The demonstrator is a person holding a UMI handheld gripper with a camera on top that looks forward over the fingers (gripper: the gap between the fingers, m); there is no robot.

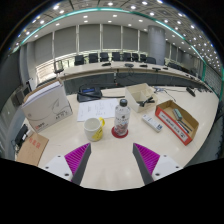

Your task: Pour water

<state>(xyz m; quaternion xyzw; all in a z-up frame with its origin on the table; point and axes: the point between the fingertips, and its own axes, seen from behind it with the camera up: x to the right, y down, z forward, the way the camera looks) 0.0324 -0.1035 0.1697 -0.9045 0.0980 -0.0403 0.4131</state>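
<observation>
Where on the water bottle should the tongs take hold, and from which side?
Probably the straight mid-body of the water bottle, approached head-on and level. It stands upright on the table, just beyond the open tongs. The yellow mug sits close beside it, so keep that finger tight to the bottle.

We're over a pale tabletop [110,160]. At its middle stands a clear bottle [121,117] on a red coaster [121,133], a yellow mug [93,128] just beside it. To one side sits a white box [47,105], to the other an open red-trimmed carton [177,120]. Papers [100,108] lie behind the bottle.
</observation>
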